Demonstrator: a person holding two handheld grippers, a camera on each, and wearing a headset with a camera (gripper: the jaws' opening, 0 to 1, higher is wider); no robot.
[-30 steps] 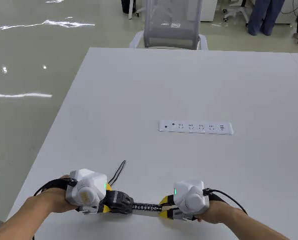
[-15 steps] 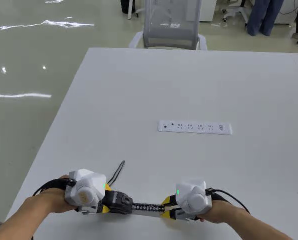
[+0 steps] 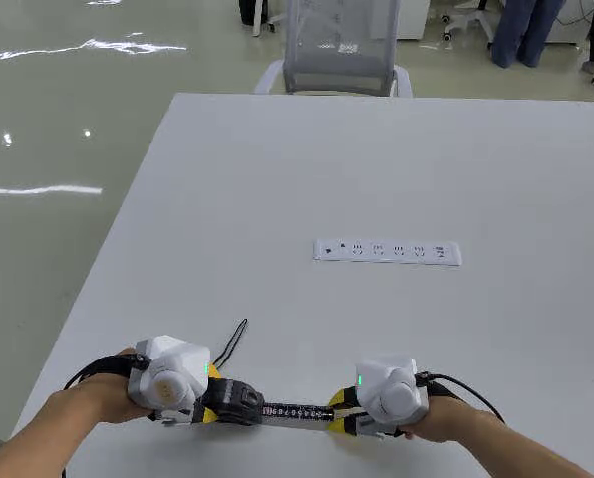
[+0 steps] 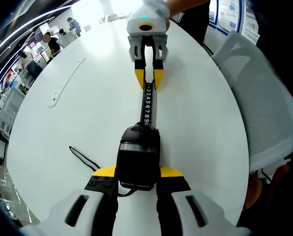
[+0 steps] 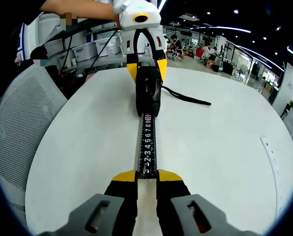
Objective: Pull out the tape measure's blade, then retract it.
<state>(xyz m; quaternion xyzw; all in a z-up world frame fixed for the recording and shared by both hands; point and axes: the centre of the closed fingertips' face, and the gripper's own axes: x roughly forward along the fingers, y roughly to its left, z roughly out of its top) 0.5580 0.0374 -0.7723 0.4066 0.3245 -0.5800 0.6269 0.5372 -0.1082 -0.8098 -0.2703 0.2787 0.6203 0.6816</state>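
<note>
My left gripper (image 4: 136,173) clamps the tape measure (image 4: 138,156) while my right gripper (image 5: 146,175), clenched on the blade (image 5: 147,140), has drawn slightly farther from it, so the pull-out continues

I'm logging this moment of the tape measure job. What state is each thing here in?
Black plastic tape measure case: clamped in a gripper's jaws.
Numbered metal blade: partly pulled out, stretched straight between the grippers.
Left gripper: shut on the case.
Right gripper: shut on the blade's end.
Black wrist cord: slack on the white table.
White power strip: lying flat, nothing plugged in.
</note>
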